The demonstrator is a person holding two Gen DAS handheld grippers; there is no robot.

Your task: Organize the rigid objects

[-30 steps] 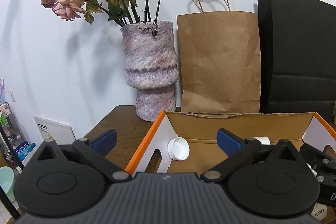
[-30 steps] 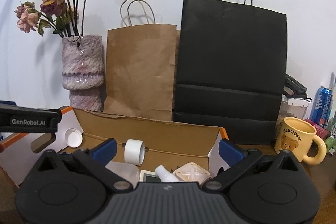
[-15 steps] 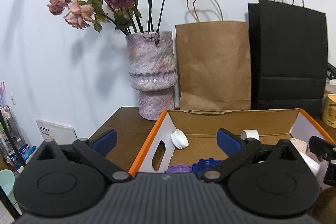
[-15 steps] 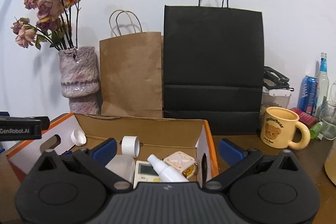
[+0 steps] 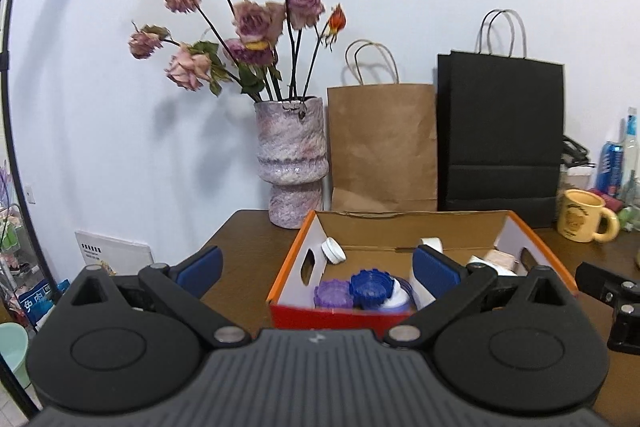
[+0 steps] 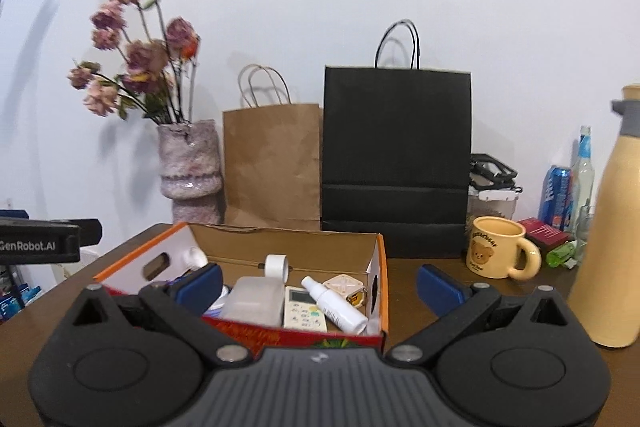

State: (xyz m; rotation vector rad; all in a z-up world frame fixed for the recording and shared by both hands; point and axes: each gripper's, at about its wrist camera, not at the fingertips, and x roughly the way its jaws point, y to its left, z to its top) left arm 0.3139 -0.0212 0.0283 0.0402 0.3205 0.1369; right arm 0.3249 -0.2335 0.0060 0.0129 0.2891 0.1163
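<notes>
Box [image 6: 382, 291], orange-rimmed and open-topped, sits on the brown table [image 6: 420, 279] in front of you, with both of your grippers held just short of its near wall. Your left gripper [image 5: 316, 269] is spread wide and holds nothing; your right gripper [image 6: 319, 281] is equally wide and empty.

Inside the box, from the right wrist view, you have a white tape roll [image 6: 276, 266] toward the back, a frosted container [image 6: 254, 301], a remote [image 6: 305, 313] lying flat, a white spray bottle [image 6: 334, 307] on its side across the remote, and a beige square piece [image 6: 344, 287] by the right wall. From the left wrist view, a purple lid [image 5: 333, 293] and a blue lid [image 5: 372, 285] lie at the near left corner, and a white cap [image 5: 333, 251] leans by the left wall.

Behind the box stand a vase [image 5: 292, 163], a brown bag [image 5: 382, 151] and a black bag [image 5: 500, 139]. A yellow mug [image 6: 496, 247] sits to the right, apart from the box.
</notes>
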